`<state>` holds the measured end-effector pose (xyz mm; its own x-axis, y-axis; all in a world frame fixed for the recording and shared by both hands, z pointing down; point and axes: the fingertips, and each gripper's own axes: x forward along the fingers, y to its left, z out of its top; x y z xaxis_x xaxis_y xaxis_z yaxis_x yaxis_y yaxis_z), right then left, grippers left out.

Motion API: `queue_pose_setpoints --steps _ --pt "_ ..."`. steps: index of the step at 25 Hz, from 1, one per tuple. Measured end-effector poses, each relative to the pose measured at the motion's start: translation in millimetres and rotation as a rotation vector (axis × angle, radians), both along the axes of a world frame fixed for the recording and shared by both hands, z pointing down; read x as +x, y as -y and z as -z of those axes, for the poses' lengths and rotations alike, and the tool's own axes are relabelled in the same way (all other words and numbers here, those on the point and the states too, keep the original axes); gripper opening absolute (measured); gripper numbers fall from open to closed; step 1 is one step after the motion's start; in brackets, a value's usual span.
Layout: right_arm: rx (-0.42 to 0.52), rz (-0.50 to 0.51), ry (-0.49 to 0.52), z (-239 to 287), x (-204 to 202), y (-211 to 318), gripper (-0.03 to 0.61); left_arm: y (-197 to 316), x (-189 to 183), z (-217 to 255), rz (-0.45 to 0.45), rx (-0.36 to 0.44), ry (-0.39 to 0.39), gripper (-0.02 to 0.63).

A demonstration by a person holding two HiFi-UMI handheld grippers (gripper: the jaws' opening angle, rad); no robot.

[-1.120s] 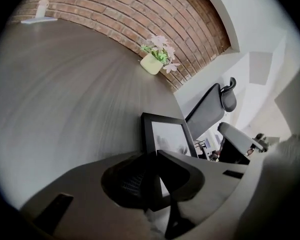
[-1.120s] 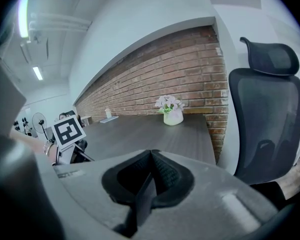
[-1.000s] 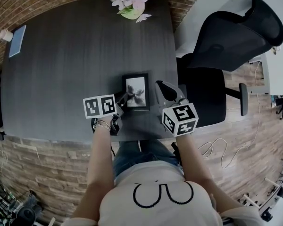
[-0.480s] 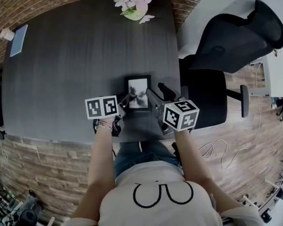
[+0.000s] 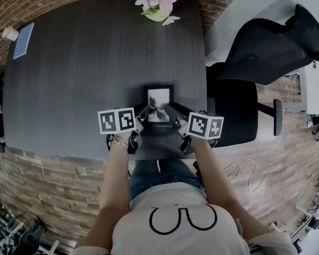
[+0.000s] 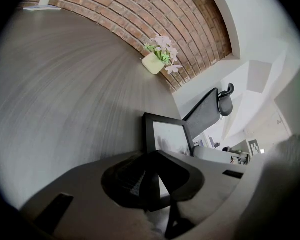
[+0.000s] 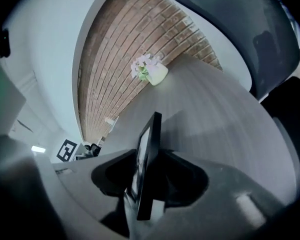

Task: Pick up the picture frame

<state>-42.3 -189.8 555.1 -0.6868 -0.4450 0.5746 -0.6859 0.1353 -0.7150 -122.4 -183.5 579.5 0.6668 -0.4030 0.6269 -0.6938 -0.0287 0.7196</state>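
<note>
Picture frame (image 5: pixel 159 93) | left claw (image 5: pixel 143 113) grips edge | between right claw's (image 5: pixel 173 113) closing jaws

The picture frame (image 5: pixel 158 95) is near the dark table's (image 5: pixel 85 62) front edge.

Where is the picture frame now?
In the head view the frame sits near the table's front edge, held at its left by the left gripper; the right gripper, whose jaws have just been closing, straddles its right edge.

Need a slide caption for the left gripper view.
Left claw shut on the frame's near edge, dark table behind, flowers by the brick wall.
</note>
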Motion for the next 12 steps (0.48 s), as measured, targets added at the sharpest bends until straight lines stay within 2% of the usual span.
queue_pose_setpoints --steps 3,6,7,10,12 --pt "-0.061 -0.023 0.092 -4 -9 -2 0.146 0 0 0 0.0 0.0 0.0 0.073" --pt "-0.109 -0.059 0.188 -6 -17 -3 0.142 0 1 0 -0.001 0.002 0.005 0.074" --pt "-0.118 -0.072 0.209 -7 -18 -3 0.12 0 1 0 -0.002 0.003 0.006 0.073" --pt "-0.126 -0.096 0.231 -10 -18 -3 0.06 -1 1 0 -0.003 0.003 0.005 0.074" --pt "-0.119 -0.088 0.232 -11 -19 -3 0.057 -1 0 -1 -0.003 0.005 0.005 0.072"
